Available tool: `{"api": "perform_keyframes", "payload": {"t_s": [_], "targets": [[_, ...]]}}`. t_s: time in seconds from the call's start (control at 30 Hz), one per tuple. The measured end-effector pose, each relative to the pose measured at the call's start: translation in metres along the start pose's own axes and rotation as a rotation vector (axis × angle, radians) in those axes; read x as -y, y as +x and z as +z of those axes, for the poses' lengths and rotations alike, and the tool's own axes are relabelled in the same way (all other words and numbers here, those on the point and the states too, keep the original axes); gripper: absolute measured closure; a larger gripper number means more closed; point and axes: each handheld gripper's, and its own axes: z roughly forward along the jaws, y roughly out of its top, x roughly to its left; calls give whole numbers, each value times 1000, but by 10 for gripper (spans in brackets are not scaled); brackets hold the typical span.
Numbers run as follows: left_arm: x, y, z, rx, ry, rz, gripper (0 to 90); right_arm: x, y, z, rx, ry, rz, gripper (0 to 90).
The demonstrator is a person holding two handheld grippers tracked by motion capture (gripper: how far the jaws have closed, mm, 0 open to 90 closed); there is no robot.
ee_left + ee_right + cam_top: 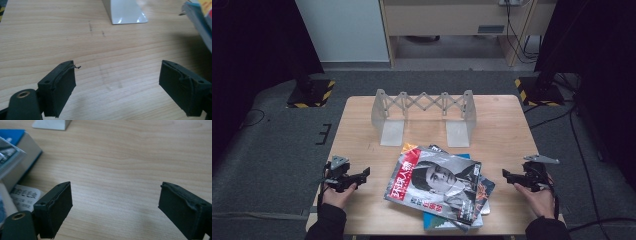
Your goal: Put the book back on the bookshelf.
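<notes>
the stack of magazines (439, 187) is taken as the landmark. it lies on the near half of the wooden table (502, 125), fanned and skewed, with the black-and-white portrait cover on top. behind the stack, toward the far edge, the expandable book rack (424, 112) is stood upright with its two base plates pointed at the stack; the placement suggests that the magazines are meant to be stood in it.

the left gripper (362, 175) is held just left of the stack and the right gripper (508, 175) well to its right, both low over the table and aimed inward. this flanking hold is judged to be a ready position for taking the stack from both sides. nothing is gripped.

in the left gripper view the jaws of the left gripper (117, 82) are seen spread wide over bare wood, with the page edges of the stack (200, 27) at upper right and one rack base plate (126, 12) ahead. in the right gripper view the right gripper (115, 203) is likewise spread, and the stack (17, 160) is shown at left with its layered spines.

the layering and the jaw gaps are resolved in the gripper views, while the overall layout and the rack lattice are given by the high view.
</notes>
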Motion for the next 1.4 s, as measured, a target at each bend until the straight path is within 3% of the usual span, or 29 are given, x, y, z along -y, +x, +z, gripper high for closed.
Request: {"api": "perform_keyframes", "payload": {"t_s": [0.17, 0.27, 0.4, 0.5, 0.57, 0.7, 0.9, 1.33, 1.4], "targets": [[-1, -10, -7, 38, -34, -10, 135, -6, 8, -7, -45, -57, 18, 123], [-1, -15, -11, 66, -58, -14, 139, -9, 13, -10, -47, -72, 10, 125], [0, -20, -13, 94, -63, -16, 141, -10, 19, -12, -61, -86, 14, 124], [1, -24, -15, 134, -75, -32, 142, -11, 28, -14, -108, -99, 15, 124], [2, -28, -16, 152, -72, -35, 141, -12, 30, -15, -112, -102, 10, 124], [4, -35, -18, 184, -75, -24, 153, -13, 41, -17, -136, -115, -1, 124], [8, -45, -15, 229, -54, -1, 154, -15, 60, -17, -173, -133, -28, 124], [18, -64, -3, 301, 44, 35, 166, -10, 95, -5, -240, -99, -100, 124], [19, -67, -2, 312, 45, 34, 166, -8, 99, -4, -262, -92, -93, 124]]}}
